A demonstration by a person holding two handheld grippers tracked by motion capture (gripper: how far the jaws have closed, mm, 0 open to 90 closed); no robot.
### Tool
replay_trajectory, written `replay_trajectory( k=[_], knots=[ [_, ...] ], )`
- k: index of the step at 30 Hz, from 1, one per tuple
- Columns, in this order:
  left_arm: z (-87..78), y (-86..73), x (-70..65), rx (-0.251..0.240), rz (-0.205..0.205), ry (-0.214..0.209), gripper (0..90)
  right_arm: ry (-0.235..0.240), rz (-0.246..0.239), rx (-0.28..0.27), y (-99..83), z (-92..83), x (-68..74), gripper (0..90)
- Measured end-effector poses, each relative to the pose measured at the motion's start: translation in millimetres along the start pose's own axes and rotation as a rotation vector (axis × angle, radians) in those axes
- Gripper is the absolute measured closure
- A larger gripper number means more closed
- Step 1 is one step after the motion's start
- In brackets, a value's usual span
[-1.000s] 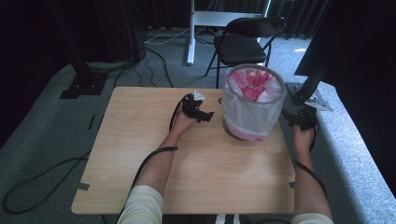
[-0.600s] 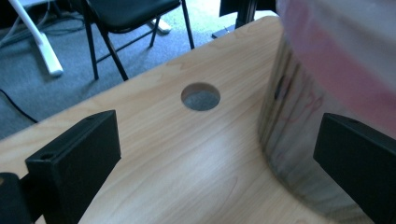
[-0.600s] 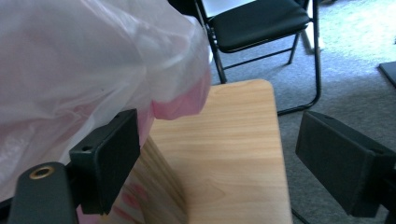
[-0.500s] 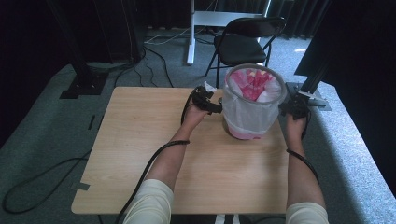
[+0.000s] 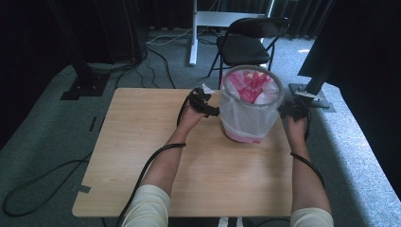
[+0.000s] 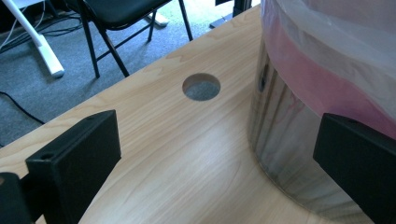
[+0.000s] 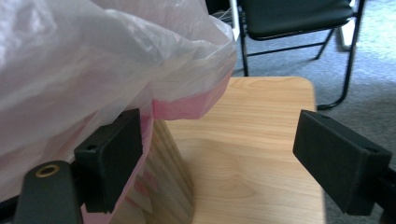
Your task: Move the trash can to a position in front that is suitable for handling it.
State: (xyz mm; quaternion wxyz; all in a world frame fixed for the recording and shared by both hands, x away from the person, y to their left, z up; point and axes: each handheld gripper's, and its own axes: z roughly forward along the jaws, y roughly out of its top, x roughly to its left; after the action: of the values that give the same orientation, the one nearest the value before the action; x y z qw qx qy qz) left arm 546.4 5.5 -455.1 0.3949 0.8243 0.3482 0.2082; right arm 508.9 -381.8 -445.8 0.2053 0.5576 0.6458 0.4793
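Flanking the bin (image 5: 250,106) from both sides, the left tongs (image 5: 213,112) sit at its 9 o'clock and the right tongs (image 5: 288,109) at its 3 o'clock, so I judge the step in hand to be the approach to the plastic liner (image 5: 246,120) that drapes over the rim. The bin stands on the surface (image 5: 142,142) toward its far right, about 1 o'clock from the middle. Both tongs are spread wide and grip nothing. Next, each would likely need to close in on the hanging film and pinch it without shoving the bin.

From the high view come the pink contents and the symmetry of the hands. From the left gripper view comes a round hole (image 6: 201,87) in the surface just beside the shiny bin wall. From the right gripper view, one jaw lies against or just beside the loose film, the pink band (image 7: 191,105) hanging beyond it.
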Motion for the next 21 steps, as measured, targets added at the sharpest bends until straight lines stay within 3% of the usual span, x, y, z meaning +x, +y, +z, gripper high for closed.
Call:
replay_trajectory(
  k=[4, 7, 16, 18, 21],
  knots=[
    [-10.7, -4.9, 4.7, 0.013, 0.009, 0.011, 0.8, 0.046, 0.007, -0.016, 2.2, -0.7, 10.7, 15.1],
    [-18.6, -9.2, 7.7, 0.023, 0.016, 0.015, 0.8, 0.071, -0.008, 0.006, 3.1, -0.2, 19.1, 15.5],
    [-35.0, -23.9, 21.0, 0.024, -0.025, 0.033, 0.7, 0.122, -0.051, 0.023, 3.7, 0.4, 41.4, 15.0],
    [-37.1, -25.5, 23.7, 0.015, -0.034, 0.057, 0.7, 0.110, -0.060, 0.033, 5.5, 2.2, 44.1, 12.8],
    [-38.3, -26.4, 27.1, 0.011, -0.049, 0.075, 0.7, 0.065, -0.020, 0.024, 7.3, 5.2, 43.5, 12.7]
  ],
)
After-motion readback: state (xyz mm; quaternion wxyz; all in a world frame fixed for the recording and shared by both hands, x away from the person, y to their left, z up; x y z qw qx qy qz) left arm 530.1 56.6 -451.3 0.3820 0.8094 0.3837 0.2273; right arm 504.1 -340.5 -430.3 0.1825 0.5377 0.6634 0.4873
